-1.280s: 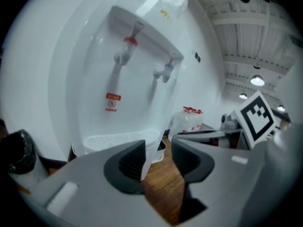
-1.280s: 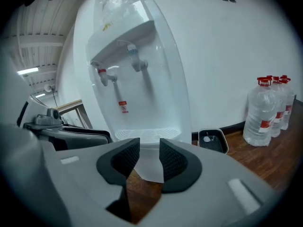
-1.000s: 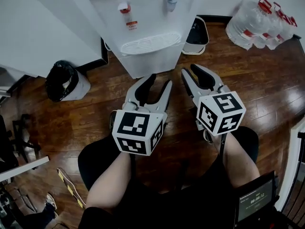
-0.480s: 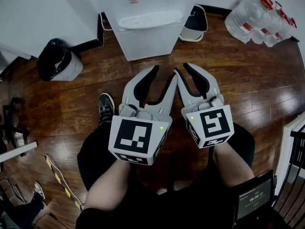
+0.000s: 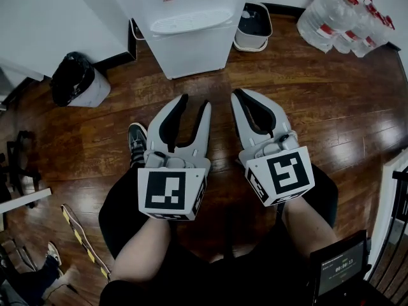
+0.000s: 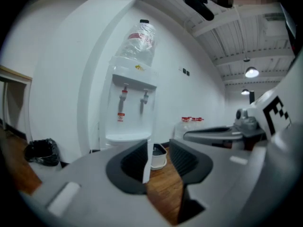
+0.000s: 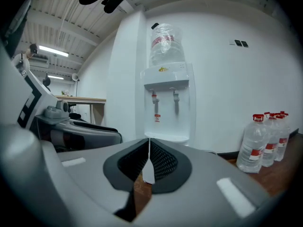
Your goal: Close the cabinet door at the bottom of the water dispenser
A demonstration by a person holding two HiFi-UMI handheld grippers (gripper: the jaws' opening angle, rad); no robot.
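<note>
We hold both claws well short of the water dispenser [image 5: 191, 24] (its bottom cabinet door [image 5: 196, 51] faces us). The left gripper [image 5: 193, 102] is empty, jaws apart and just closing; the right gripper [image 5: 240, 95] is pressed together on nothing.

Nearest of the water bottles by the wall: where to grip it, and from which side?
Grip the nearest water bottle at the narrow neck just under its red cap; the body looks too wide for the jaws. It stands upright, with the wall behind it and the other bottles packed on its right in the right gripper view, so come in level from the open floor side.
</note>
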